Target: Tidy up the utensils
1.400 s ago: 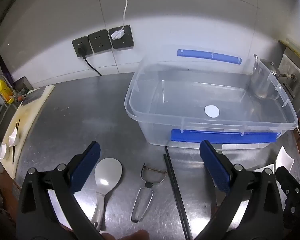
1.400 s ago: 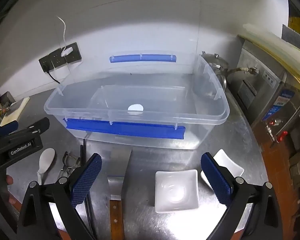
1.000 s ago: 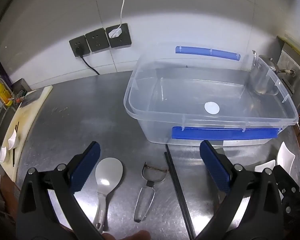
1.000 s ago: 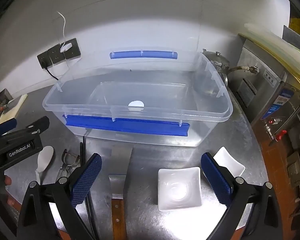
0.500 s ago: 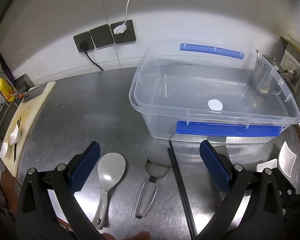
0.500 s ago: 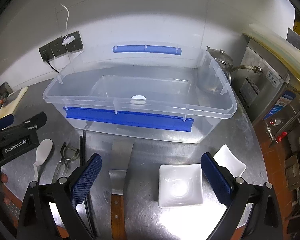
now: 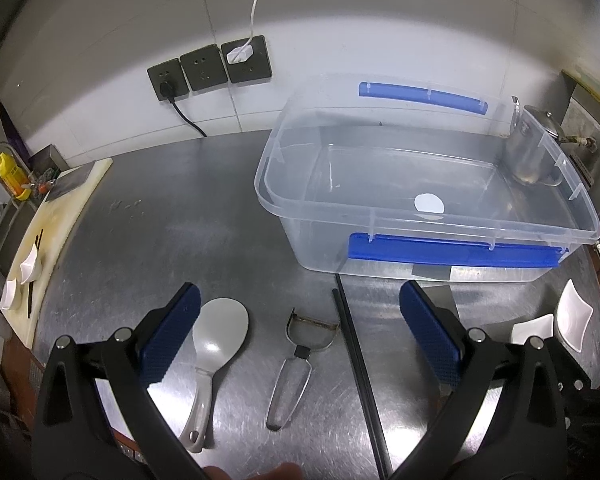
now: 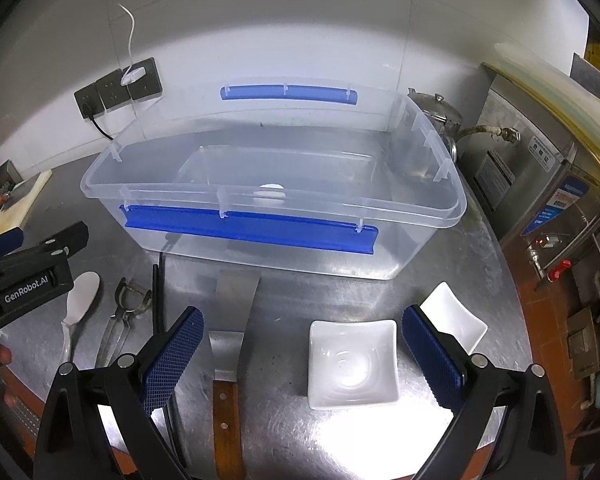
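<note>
Dishes [image 8: 353, 364] whole in right view only, rice paddle [image 7: 216, 340] left.

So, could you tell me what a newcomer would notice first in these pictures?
Probably the big clear plastic bin with blue latches, sitting empty at the back of the steel counter. In front of it lies a row of utensils: a white rice paddle, a peeler, black chopsticks, a wooden-handled spatula and two white dishes. Both grippers are open.
</note>
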The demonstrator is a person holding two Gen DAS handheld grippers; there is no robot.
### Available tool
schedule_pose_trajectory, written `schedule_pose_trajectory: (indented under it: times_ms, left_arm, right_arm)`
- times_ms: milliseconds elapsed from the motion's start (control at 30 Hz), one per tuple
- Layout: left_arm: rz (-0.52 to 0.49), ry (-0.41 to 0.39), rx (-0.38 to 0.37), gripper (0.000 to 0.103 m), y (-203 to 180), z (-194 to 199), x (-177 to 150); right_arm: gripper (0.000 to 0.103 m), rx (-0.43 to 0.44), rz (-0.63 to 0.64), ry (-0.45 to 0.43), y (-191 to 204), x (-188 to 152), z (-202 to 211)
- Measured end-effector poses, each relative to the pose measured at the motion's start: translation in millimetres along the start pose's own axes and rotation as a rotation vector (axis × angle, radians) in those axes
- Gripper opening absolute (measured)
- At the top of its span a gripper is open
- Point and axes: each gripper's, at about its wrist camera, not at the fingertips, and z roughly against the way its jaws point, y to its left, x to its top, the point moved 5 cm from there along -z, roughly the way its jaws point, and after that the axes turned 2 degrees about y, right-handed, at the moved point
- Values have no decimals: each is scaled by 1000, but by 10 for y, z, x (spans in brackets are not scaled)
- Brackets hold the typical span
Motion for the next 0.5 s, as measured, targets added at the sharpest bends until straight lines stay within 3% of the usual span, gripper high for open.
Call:
schedule_pose_trajectory:
  times_ms: [500]
  left_arm:
    - [11, 15, 13, 96, 31, -9, -66]
  right_arm:
    - [99, 3, 19, 13, 31, -27, -19]
